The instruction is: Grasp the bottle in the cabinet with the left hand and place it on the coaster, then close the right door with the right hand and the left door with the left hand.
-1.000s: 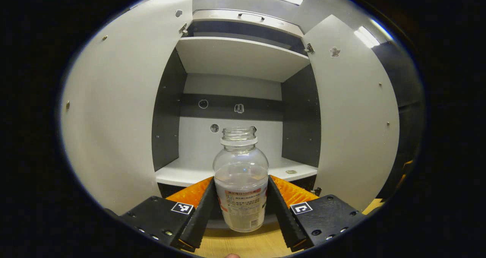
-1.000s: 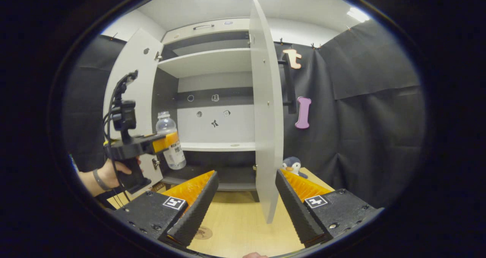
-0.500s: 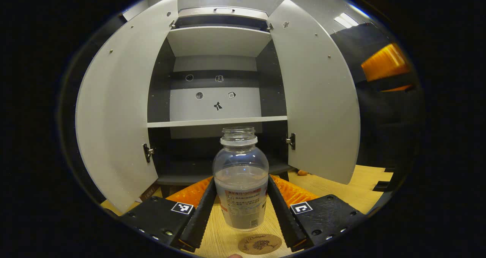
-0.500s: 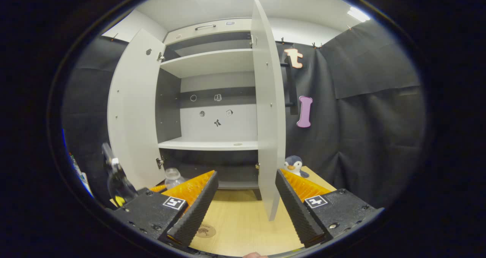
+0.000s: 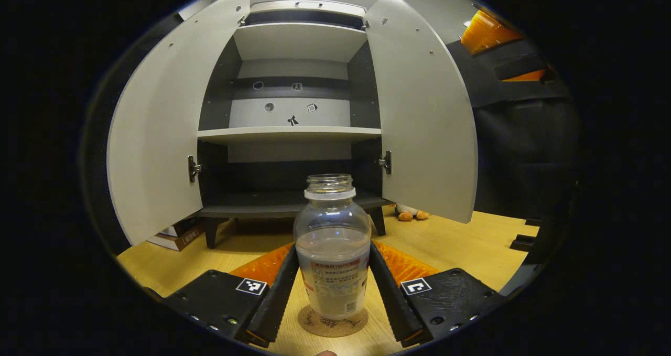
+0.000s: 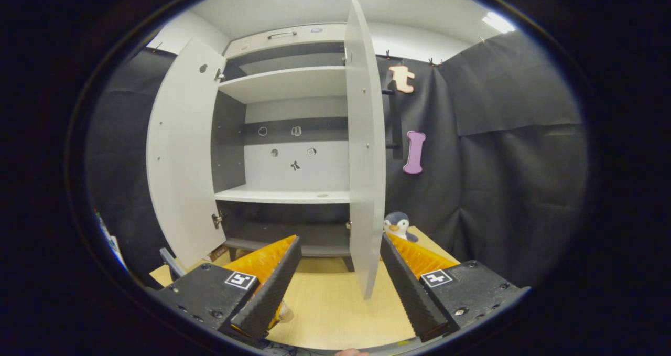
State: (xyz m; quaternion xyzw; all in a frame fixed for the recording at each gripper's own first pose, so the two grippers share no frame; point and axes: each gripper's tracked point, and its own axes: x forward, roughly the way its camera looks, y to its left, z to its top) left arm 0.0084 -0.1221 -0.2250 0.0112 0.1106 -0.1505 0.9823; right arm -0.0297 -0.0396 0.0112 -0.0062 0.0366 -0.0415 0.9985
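Clear glass or plastic, the uncapped bottle (image 5: 332,251) stands upright, mouth up and long axis vertical, clamped between the ribbed fingers of the left gripper (image 5: 332,288), both pressing its labelled sides. Its base sits over a round cork coaster (image 5: 332,322) on the pale wood-grain counter (image 5: 461,246); whether the base actually touches the coaster cannot be told, and the bottle hides most of the disc. Liquid fills the bottle to about its shoulder.

In the right gripper view, the right gripper (image 6: 338,282) is spread wide and holds nothing, its toothed fingers flanking the lower edge of the right door (image 6: 364,151), which is seen nearly edge-on. A small pale thing by its left finger is too hidden to name.

Beyond, the grey cabinet (image 5: 293,115) stands with both flat doors swung out, the left door (image 5: 157,136) included, its shelves bare. A penguin toy (image 6: 397,225) peeks from behind the right door, partly cut off.
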